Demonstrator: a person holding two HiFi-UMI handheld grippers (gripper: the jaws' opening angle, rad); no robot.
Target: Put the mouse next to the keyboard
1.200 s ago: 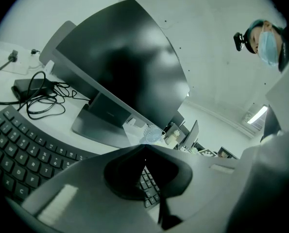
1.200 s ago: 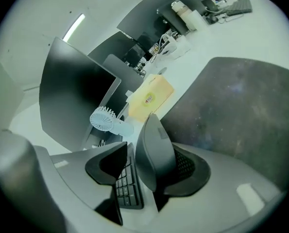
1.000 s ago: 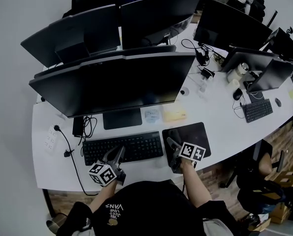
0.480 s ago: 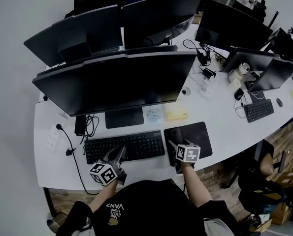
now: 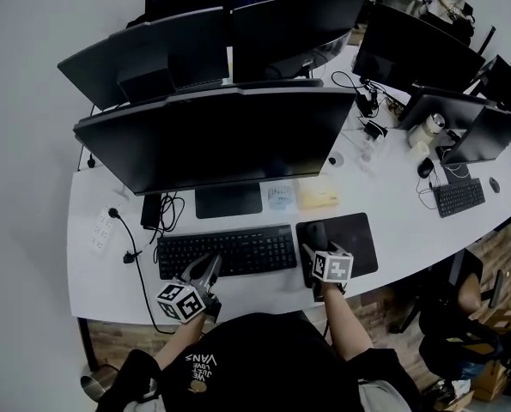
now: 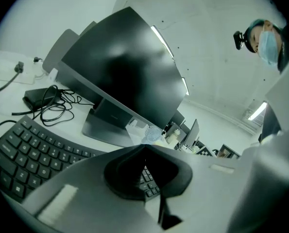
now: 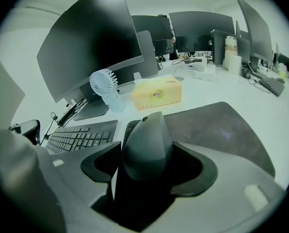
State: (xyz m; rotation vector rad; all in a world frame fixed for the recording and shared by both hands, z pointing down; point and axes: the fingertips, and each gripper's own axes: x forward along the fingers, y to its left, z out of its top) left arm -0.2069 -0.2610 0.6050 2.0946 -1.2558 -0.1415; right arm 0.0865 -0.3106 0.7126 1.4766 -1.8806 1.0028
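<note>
Two grippers in frame, only one working. Far left, our left gripper (image 6: 144,148) hangs over the near edge of the keyboard (image 5: 228,251) with its fingers together and nothing between them; we only see keys through the gap behind the tips. It's parked, not part of the move. Going right past the keyboard's right end, our right gripper (image 5: 313,252) has its fingers clamped on the flanks of the mouse (image 7: 146,139), one finger per side. The mouse sits at the left edge of the dark mouse pad (image 7: 227,130), just beside the keyboard's right end with a thin strip of white tabletop (image 5: 109,273) between them. We can't tell whether it's lifted or resting on the pad. We read this as the carry/placement step, nearly done. Next move calls for setting it flat, then opening the fingers without nudging it sideways. The mouse's long axis runs front to back, parallel to the keyboard's short side, nose with the wheel pointing away from us toward the yellow tissue box (image 7: 156,93).
</note>
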